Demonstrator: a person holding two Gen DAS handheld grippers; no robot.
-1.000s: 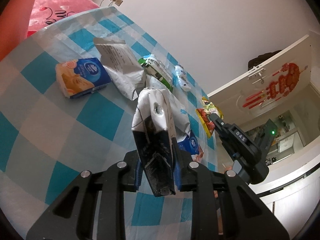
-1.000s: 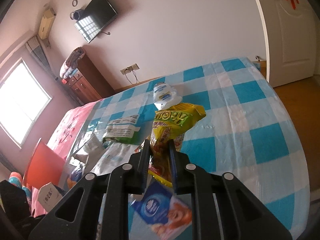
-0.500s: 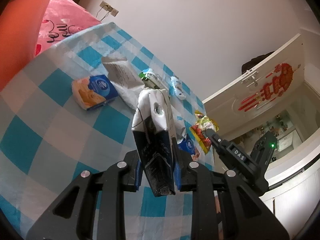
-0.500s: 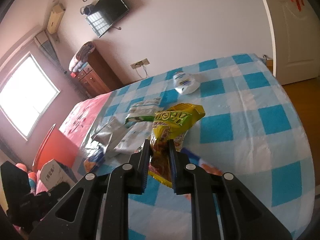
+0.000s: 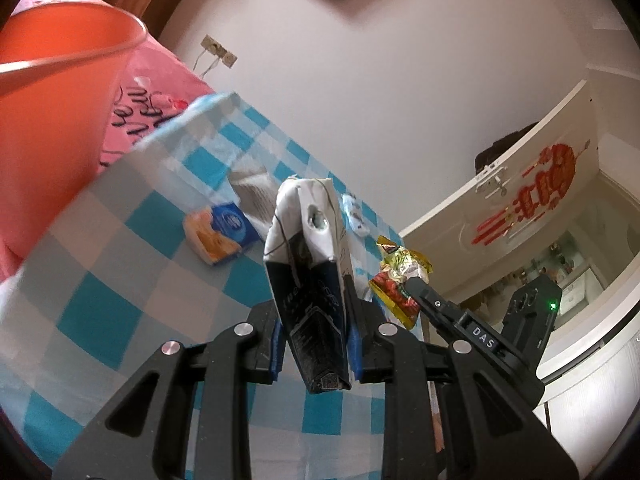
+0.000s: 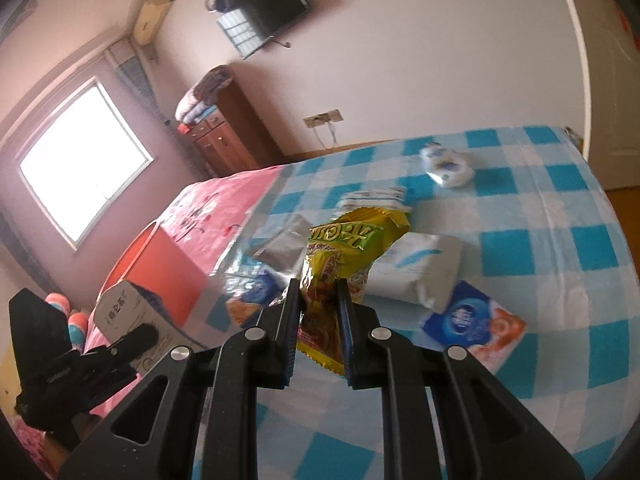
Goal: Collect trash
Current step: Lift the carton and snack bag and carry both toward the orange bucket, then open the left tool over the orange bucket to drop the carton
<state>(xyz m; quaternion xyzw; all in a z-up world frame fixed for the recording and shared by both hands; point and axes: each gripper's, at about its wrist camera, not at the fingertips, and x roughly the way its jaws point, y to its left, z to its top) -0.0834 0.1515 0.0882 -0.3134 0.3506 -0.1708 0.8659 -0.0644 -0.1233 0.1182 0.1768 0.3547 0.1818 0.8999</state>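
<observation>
Left claw (image 5: 316, 344) clamped on a white and dark blue carton (image 5: 308, 264), held upright above the bed (image 5: 120, 264); a torn hole near its top, small print on the dark side unreadable. In the right wrist view the same carton (image 6: 132, 312) shows dark characters on its white face, too blurred to read. Right claw (image 6: 318, 332) closed tight on a yellow snack bag (image 6: 340, 256) with a green band of yellow characters and red print lower down; also held off the bed. "DAS" reads on the right claw's body in the left wrist view.

Left on the blue-and-white check bed cover: a blue and orange tissue pack (image 6: 472, 320), a second one (image 5: 222, 232), a white wipes pack (image 6: 416, 272), a grey foil bag (image 6: 284, 244), a green-white packet (image 6: 372, 200), and a small white-blue pack (image 6: 448, 166) near the far edge.

Orange bucket (image 5: 52, 92) beside the bed, next to a pink sheet (image 6: 208, 212) with dark script. Room: pale walls, wall TV (image 6: 272, 8), wooden dresser (image 6: 224, 132), bright window (image 6: 80, 160), wall sockets (image 6: 322, 118), white door (image 5: 520, 208) with red ornament.
</observation>
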